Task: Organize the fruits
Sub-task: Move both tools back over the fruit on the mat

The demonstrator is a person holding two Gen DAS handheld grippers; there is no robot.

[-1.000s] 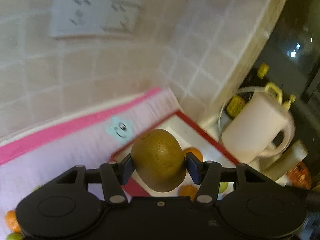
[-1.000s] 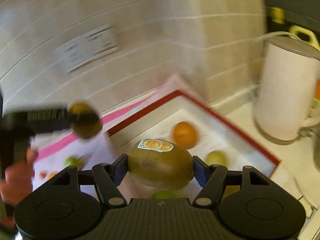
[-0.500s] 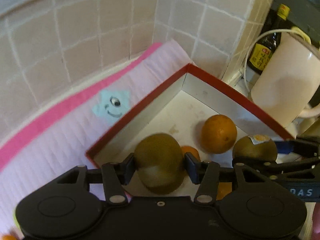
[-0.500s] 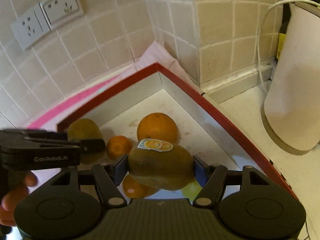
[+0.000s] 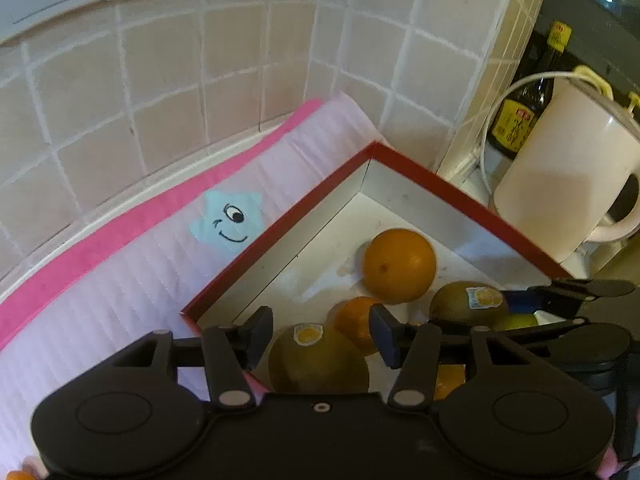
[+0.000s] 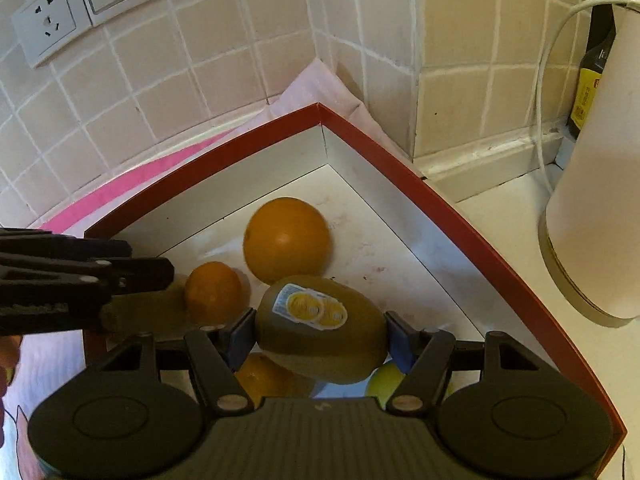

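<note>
A red-rimmed white box (image 5: 280,232) holds a large orange (image 5: 398,266), a small orange (image 5: 356,328) and other fruit. My left gripper (image 5: 322,332) hangs over the box's near corner. Its jaws are opening, and a stickered kiwi (image 5: 316,360) lies free just below and between the pads, which do not press on it. My right gripper (image 6: 320,332) is shut on a second kiwi (image 6: 320,348) with a double yellow sticker, held low over the box beside the large orange (image 6: 286,240). The left gripper's fingers (image 6: 152,276) enter from the left in the right wrist view.
The box sits on a pink-edged mat (image 5: 120,280) in a tiled wall corner. A white kettle (image 5: 560,184) with its cord and a dark bottle (image 5: 520,120) stand right of the box. Wall sockets (image 6: 80,8) are above. A green fruit (image 6: 386,380) lies under the right gripper.
Both grippers came down from above the mat into the box. The left jaws have let go of their kiwi, which now rests lower in the box. The right still grips its kiwi.
</note>
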